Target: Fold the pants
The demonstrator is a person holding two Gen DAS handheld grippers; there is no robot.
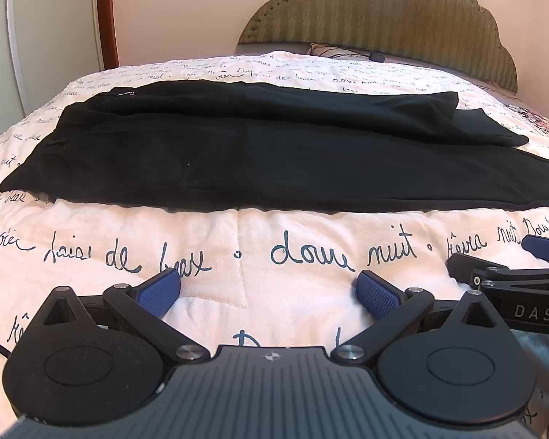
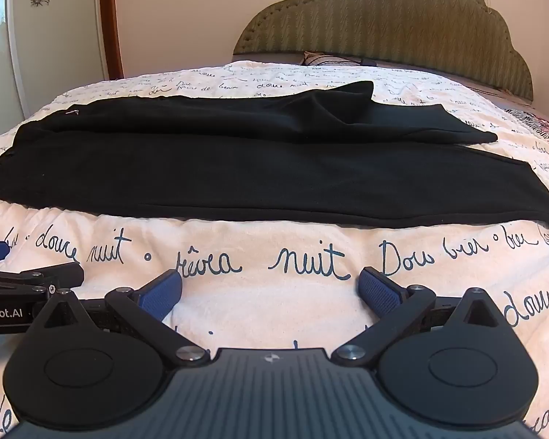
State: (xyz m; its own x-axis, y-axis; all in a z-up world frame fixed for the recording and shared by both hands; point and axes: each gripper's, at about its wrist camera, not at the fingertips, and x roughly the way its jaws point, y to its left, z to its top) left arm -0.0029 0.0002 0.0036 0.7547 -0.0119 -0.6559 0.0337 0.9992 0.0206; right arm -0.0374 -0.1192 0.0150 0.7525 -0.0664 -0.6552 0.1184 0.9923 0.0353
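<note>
1. Plainly, the left gripper [image 1: 267, 291] and right gripper [image 2: 271, 291] hover side by side, blue-padded jaws spread wide, gripping nothing.
2. Beneath them lies the white quilted bedspread with dark handwritten script [image 1: 238, 256], near its front edge.
3. Farther in, the black fabric pants [image 2: 238, 172] lie lengthwise across the bed, waistband leftward, legs apparently side by side.
4. Judging by this, folding has barely begun; every fold remains.
</note>
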